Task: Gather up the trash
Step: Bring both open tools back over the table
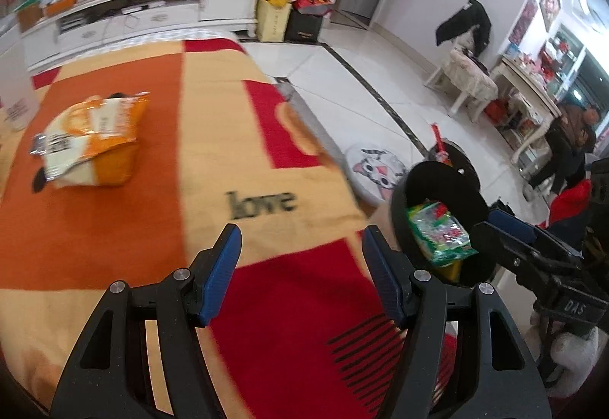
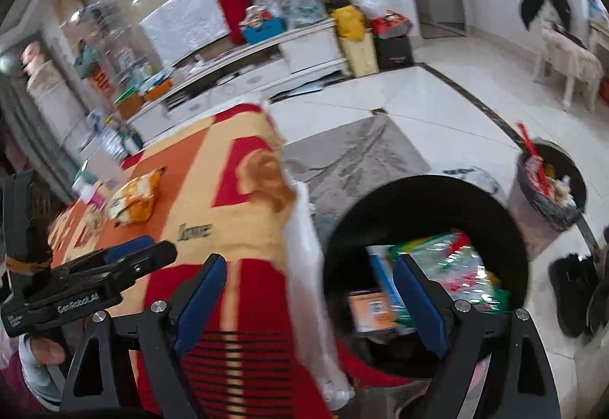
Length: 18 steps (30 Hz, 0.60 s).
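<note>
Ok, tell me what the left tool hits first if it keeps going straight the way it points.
Probably the blanket-covered table: the open left tool aims along its top, around the "love" print. The orange snack bag lies off to the left of that line. Depth is unclear.

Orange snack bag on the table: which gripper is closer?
Left. The left gripper hangs open above the blanket, the orange bag ahead to its left. The right gripper is open at the table edge beside the black bin, farther away.
</note>
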Tool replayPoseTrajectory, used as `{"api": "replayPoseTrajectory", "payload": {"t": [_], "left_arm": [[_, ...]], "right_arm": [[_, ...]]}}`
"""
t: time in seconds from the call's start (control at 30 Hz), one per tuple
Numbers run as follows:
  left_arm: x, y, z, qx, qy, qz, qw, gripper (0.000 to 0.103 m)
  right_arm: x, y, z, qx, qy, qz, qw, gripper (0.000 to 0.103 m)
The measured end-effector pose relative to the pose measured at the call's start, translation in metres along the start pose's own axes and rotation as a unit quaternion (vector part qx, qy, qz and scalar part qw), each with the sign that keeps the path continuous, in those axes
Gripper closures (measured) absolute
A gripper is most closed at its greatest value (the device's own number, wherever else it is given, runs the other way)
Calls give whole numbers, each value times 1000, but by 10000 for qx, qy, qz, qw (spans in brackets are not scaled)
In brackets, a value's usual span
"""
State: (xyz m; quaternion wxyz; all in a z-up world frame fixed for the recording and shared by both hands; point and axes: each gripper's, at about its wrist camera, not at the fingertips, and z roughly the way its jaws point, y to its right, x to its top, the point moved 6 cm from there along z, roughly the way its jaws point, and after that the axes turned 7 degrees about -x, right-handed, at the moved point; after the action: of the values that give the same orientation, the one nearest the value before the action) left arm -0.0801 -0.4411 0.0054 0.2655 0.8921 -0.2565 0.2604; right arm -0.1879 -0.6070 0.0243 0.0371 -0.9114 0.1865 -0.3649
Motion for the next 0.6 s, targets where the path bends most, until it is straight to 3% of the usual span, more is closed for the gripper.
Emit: {"api": "replayPoseTrajectory", "payload": {"t": [0.6], "left_arm": [[-27, -160, -71, 617, 208, -994, 9929, 38]], "right_arm": [[-7, -141, 62, 757, -541, -899, 9916, 16]]}}
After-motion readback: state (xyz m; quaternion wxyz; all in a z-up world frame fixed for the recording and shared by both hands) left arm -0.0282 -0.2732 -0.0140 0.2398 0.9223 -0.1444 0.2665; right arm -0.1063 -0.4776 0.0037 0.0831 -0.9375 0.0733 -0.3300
